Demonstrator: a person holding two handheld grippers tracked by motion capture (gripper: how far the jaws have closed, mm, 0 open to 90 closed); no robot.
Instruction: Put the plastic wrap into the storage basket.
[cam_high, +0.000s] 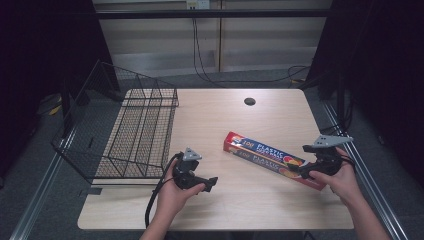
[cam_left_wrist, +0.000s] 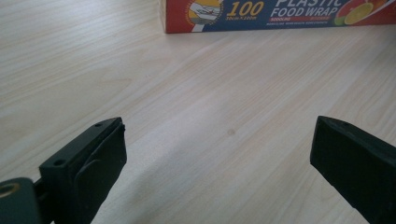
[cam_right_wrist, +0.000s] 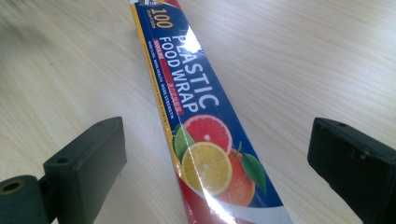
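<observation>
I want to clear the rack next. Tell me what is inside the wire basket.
Through the black mesh of the wire basket, seen from the high view, only the wooden table shows beneath; nothing appears inside. Its far left corner overhangs the table edge against a dark background, so small items there cannot be ruled out.

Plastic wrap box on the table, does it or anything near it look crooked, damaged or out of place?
The plastic wrap box lies flat but diagonal across the table, not square to its edges. It looks intact. The wire basket overhangs the table's left edge. Nothing spilled.
</observation>
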